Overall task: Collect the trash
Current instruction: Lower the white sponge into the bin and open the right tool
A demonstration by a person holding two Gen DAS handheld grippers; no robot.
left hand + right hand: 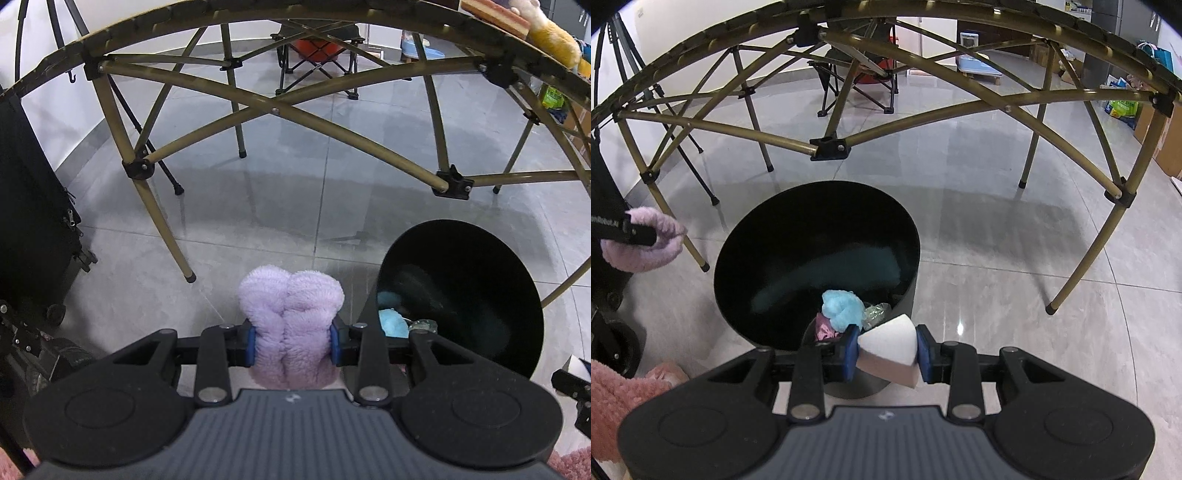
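My left gripper (292,343) is shut on a fluffy lilac cloth (291,314) and holds it above the floor, left of the black round bin (480,295). In the right wrist view the cloth (646,243) shows at the left, beside the bin (783,236). My right gripper (888,350) is shut on a white and pink wedge sponge (892,347), held over the bin's near rim. Inside the bin lie a blue fluffy piece (842,308), a pink scrap (825,328) and crumpled clear plastic (875,314).
A folding table's tan metal frame (273,110) arches over the grey tiled floor just beyond the bin. A black wheeled case (33,221) stands at the left. A folding camp chair (317,55) is far behind. Pink fluffy rug (613,398) lies at lower left.
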